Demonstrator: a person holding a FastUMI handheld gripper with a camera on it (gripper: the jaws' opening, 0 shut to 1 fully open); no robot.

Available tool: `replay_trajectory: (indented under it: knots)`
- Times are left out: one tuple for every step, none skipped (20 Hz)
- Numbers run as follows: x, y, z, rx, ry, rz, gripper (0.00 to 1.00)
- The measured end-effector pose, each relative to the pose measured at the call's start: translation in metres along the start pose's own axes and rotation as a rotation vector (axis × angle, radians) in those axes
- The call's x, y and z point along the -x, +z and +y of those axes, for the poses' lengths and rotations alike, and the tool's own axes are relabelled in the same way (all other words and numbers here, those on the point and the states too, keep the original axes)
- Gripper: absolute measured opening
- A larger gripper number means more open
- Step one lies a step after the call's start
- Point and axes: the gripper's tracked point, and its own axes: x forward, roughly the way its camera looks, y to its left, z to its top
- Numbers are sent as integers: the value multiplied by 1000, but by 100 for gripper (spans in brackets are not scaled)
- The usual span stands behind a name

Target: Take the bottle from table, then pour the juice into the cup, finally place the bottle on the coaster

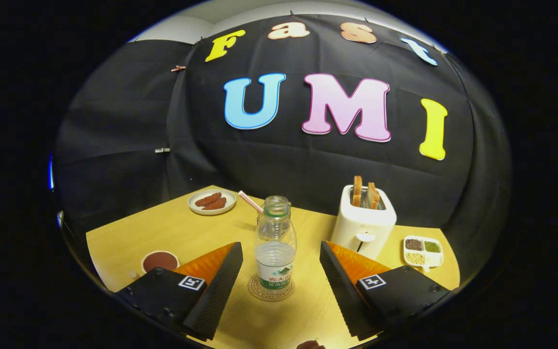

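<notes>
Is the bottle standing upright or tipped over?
Upright: the bottle stands on the coaster, cap up, ahead of the open gripper, whose fingers are clear of it.

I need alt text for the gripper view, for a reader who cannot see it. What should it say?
A clear plastic bottle stands upright on a round coaster between the open gripper fingers, untouched. Behind it on the wooden table are a glass with a straw, a plate of sausages, a white toaster holding toast and a divided dish of grains.
</notes>
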Motion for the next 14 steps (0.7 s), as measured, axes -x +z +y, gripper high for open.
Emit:
replay_trajectory:
  knots:
    - [17,12,-7,7,-41,-17,98]
    - [35,27,-15,23,-83,-42,98]
    - [51,42,-21,43,-118,-66,98]
    - [67,57,-25,56,-147,-86,98]
    - [83,69,-28,56,-174,-97,98]
    - [99,78,-31,41,-202,-101,98]
    - [118,85,-32,11,-229,-99,98]
    - [133,91,-29,-25,-252,-99,98]
    - [149,96,-26,-56,-269,-100,98]
    - [164,100,-24,-73,-286,-106,98]
    - [179,103,-23,-70,-309,-114,98]
    - [193,103,-24,-53,-337,-119,98]
    - [207,101,-22,-34,-361,-116,98]
    - [221,98,-19,-24,-380,-109,98]
